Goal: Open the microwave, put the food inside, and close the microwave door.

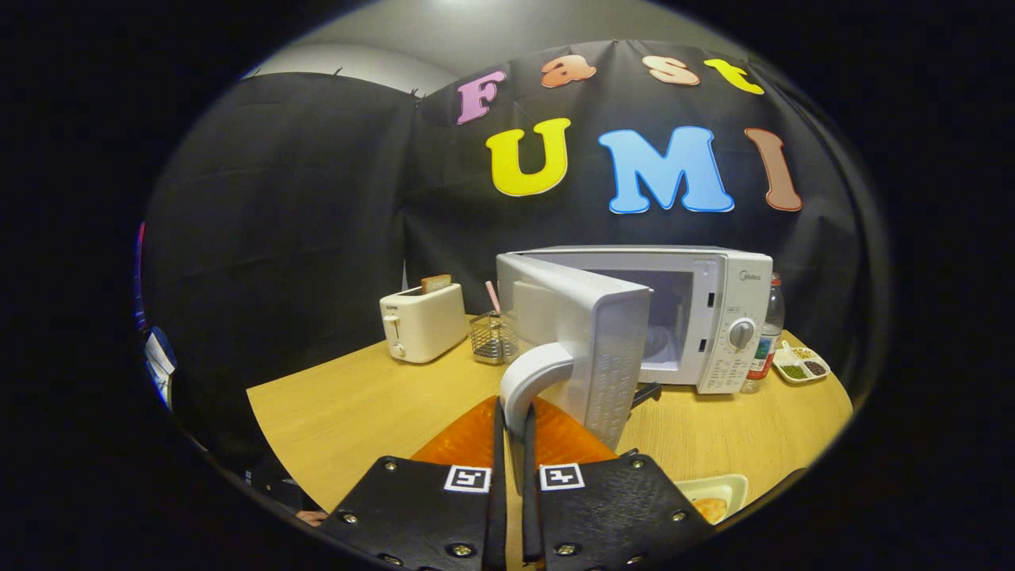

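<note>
The gripper camera looked forward along its fingers (485, 507), close to the microwave (714, 317), facing its open door (587, 341).

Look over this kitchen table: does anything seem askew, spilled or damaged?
Nothing stands out. The microwave door stands open with its handle between the gripper fingers; toaster and bottle stand upright.

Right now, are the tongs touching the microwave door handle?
Touching. Gripper view: both fingers of the tongs press the curved door handle between them; no gap shows.
</note>
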